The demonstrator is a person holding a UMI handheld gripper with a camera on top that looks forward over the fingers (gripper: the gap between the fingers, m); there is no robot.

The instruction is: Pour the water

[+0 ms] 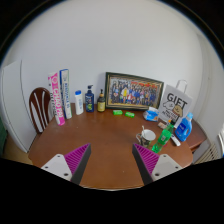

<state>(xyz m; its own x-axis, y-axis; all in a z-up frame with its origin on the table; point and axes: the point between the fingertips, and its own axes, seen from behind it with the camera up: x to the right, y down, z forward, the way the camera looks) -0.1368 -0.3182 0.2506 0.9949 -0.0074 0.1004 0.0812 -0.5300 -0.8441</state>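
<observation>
Jaws wide apart and empty, mug [147,136] and blue bottle [183,127] on table [105,150] well beyond

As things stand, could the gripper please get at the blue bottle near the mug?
Probably yes. The gripper is open and holds nothing, and bare table lies ahead of it. The blue bottle stands off to the right beside the mug, so the gripper would need to swing right.

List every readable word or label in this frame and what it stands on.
"GIFT": on the white bag at the table's far edge.
Lines below "GIFT": too small to read.
Book spines, bottle labels, framed picture: unreadable.
Gripper: open, no text.
</observation>
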